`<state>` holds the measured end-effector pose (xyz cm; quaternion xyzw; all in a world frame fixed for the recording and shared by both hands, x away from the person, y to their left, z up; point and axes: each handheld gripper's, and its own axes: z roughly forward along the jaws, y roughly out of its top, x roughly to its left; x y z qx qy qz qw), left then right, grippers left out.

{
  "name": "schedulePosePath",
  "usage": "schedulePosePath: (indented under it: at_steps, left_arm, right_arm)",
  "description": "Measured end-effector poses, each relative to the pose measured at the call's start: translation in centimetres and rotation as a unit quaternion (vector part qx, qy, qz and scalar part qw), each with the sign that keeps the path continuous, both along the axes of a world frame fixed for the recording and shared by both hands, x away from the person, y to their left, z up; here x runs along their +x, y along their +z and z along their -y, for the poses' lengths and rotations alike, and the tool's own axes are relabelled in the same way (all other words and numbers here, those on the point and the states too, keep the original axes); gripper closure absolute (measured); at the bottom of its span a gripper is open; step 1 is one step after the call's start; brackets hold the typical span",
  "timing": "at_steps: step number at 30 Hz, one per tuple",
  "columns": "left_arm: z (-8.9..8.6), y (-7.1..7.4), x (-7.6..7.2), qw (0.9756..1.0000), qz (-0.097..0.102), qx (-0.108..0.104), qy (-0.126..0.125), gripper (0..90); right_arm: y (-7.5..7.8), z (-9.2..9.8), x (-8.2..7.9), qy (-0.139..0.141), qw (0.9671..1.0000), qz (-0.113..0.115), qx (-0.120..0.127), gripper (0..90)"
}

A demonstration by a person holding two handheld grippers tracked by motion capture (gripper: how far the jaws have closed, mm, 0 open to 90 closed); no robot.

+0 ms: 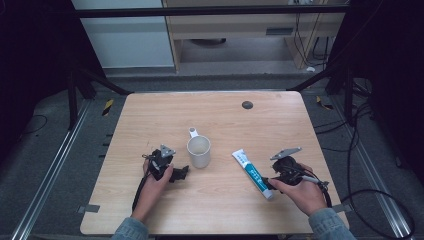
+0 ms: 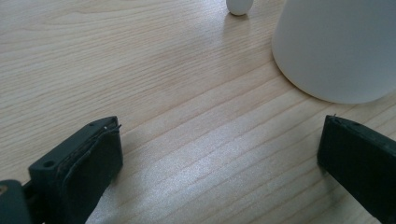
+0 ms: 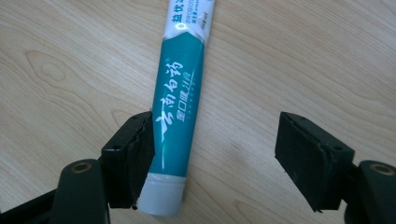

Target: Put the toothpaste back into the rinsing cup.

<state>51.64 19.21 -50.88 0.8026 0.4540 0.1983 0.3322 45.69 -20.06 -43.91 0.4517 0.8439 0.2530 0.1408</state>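
Note:
A white mug (image 1: 199, 151) stands upright near the middle of the wooden table (image 1: 150, 115), its handle pointing to the far left. My left gripper (image 1: 181, 173) lies low just left of it, open, with bare wood between its jaws; the mug's wall (image 2: 336, 46) rises ahead to the right. A teal and white toothpaste tube (image 1: 252, 173) lies flat right of the mug, white cap toward the person. My right gripper (image 1: 268, 184) is open around the cap end; the tube (image 3: 180, 107) rests against the left jaw, with a wide gap to the right jaw.
A small dark round disc (image 1: 247, 104) sits near the table's far edge. Black stand legs and cables (image 1: 350, 120) lie on the floor right of the table. A pale cabinet (image 1: 235, 30) stands beyond the far edge.

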Motion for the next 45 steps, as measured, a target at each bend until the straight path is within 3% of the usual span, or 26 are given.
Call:
schedulePosePath:
  at_steps: [14, 21, 37, 45]
  left_arm:
    - [0.0, 0.0, 0.0, 1.0000, 0.000, 0.001, 0.000, 0.0]
    - [0.0, 0.0, 0.0, 1.0000, 0.000, 0.001, 0.000, 0.0]
    - [0.0, 0.0, 0.0, 1.0000, 0.000, 0.001, -0.001, 0.0]
    - [0.0, 0.0, 0.0, 1.0000, 0.000, 0.001, -0.001, 0.0]
  right_arm:
    - [0.3, -3.0, 2.5, 0.027, 0.9995, -0.009, -0.008, 37.2]
    - [0.0, -3.9, 4.0, 0.028, 0.9993, -0.021, -0.012, 42.4]
    - [-0.4, -4.8, 5.6, 0.021, 0.9990, -0.039, 0.002, 44.1]
    - [-1.2, -5.5, 6.6, 0.018, 0.9987, -0.047, -0.004, 46.9]
